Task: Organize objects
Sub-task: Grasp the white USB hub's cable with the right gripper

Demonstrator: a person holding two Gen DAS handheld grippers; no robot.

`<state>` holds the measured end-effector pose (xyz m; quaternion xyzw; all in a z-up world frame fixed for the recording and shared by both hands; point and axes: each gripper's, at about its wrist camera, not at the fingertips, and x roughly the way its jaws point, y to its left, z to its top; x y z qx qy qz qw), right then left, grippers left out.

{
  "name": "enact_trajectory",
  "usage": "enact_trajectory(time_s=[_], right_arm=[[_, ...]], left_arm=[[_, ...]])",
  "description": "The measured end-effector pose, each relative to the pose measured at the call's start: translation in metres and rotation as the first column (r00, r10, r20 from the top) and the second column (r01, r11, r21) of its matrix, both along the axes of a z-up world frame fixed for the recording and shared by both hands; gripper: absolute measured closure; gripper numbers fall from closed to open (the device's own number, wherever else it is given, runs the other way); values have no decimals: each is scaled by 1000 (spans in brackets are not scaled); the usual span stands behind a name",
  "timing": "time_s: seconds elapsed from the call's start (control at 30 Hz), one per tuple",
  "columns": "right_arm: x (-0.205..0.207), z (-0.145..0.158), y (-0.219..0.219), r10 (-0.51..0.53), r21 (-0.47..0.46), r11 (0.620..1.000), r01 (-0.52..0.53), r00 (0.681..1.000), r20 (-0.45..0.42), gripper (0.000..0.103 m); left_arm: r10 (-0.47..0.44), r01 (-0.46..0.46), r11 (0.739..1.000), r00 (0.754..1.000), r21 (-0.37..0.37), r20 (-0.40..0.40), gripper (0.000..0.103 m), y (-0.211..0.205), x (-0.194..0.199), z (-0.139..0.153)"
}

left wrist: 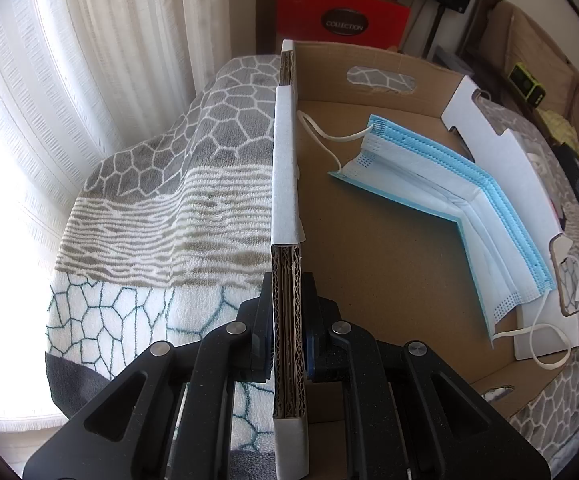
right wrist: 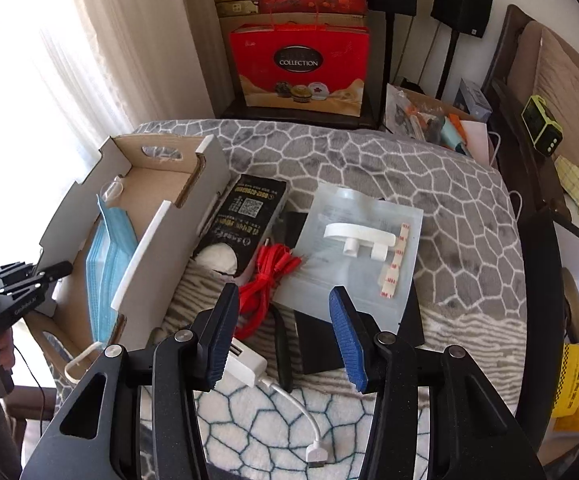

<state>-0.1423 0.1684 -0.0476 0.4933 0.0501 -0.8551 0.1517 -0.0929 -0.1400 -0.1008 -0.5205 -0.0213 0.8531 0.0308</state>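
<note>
My left gripper [left wrist: 288, 320] is shut on the left side wall [left wrist: 285, 184] of an open cardboard box; it also shows at the far left of the right wrist view [right wrist: 55, 270]. Blue face masks [left wrist: 461, 208] lie inside the box [right wrist: 157, 216]. My right gripper [right wrist: 283, 320] is open and empty, hovering above a red cable [right wrist: 267, 280] and a clear plastic bag with a white hook and adhesive strips [right wrist: 357, 252]. A black packet [right wrist: 245, 216] lies beside the box. A white charger with its cable [right wrist: 249, 368] lies under the right gripper's left finger.
Everything lies on a grey and white patterned blanket [right wrist: 409, 168]. A flat black object [right wrist: 313, 344] lies under the plastic bag. Red gift boxes [right wrist: 299, 68] stand behind. A tray of small items [right wrist: 437, 120] sits at the back right, with a headboard [right wrist: 565, 76] beyond.
</note>
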Motion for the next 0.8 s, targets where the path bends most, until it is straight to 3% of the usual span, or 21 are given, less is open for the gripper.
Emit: enact_trajectory(time_s=[0.27, 0.5, 0.8], right_arm=[[18, -29, 2, 75, 12, 997, -76, 996, 46, 61], [28, -31, -1, 127, -21, 992, -127, 991, 28, 62], [44, -38, 26, 108, -29, 994, -106, 993, 48, 63]], left_arm=[[1, -1, 1000, 1000, 2, -1, 93, 0, 0, 1], [3, -3, 1000, 1000, -3, 2, 93, -1, -1, 0], [5, -5, 1000, 1000, -1, 2, 93, -2, -1, 0]])
